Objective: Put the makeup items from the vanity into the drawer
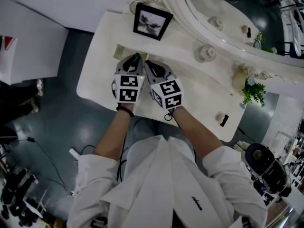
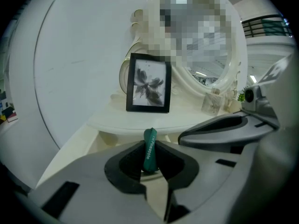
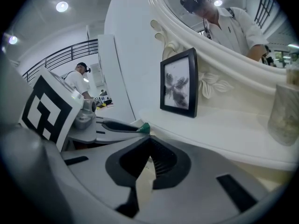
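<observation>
Green tube (image 2: 149,147) apparently points forward from left gripper (image 2: 150,168).

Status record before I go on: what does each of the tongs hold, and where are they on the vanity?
left tongs: shut on a green tube, its end poking past the tips
right tongs: shut, nothing between them
position: side by side over the vanity top, in front of the picture frame
drawer: pale opening by the tips, probably the open drawer
</observation>
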{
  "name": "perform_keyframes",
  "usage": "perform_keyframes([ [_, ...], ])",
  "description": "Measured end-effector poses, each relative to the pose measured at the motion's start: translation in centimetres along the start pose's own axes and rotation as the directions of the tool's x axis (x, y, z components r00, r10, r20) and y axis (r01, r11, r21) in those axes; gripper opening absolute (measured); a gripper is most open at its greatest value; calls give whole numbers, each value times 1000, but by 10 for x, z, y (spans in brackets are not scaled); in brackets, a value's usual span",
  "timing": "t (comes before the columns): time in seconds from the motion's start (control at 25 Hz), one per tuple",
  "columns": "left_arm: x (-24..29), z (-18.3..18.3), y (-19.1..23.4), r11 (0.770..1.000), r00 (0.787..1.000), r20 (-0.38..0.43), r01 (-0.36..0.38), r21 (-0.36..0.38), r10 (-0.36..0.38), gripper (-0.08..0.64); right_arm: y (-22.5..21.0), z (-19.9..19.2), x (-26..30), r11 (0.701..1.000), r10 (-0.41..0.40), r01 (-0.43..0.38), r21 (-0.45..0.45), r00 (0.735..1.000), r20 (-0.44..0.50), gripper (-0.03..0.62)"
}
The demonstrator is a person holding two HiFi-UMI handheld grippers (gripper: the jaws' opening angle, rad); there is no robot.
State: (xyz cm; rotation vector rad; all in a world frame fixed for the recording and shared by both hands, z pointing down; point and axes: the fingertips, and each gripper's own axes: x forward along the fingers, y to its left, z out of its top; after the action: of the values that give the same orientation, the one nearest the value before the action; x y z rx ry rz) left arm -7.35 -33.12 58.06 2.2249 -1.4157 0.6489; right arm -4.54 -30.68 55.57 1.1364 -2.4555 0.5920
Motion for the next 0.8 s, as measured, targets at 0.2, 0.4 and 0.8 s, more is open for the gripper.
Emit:
perform_keyframes([
  [0.2, 0, 0, -2, 1000, 1000, -6, 12, 7, -12, 77, -1, -1, -4, 1000, -6, 6, -2, 1000, 2, 18],
  [0.4, 0, -1, -5, 1000, 1000, -4, 23, 17, -23, 110, -1, -4, -6, 1000, -13, 13, 1, 1000, -1, 18],
  [0.8, 0, 1, -3, 1000, 1000, 8, 27, 15, -27, 198, -2, -7, -12, 1000, -26, 26, 1, 1000, -1, 18],
])
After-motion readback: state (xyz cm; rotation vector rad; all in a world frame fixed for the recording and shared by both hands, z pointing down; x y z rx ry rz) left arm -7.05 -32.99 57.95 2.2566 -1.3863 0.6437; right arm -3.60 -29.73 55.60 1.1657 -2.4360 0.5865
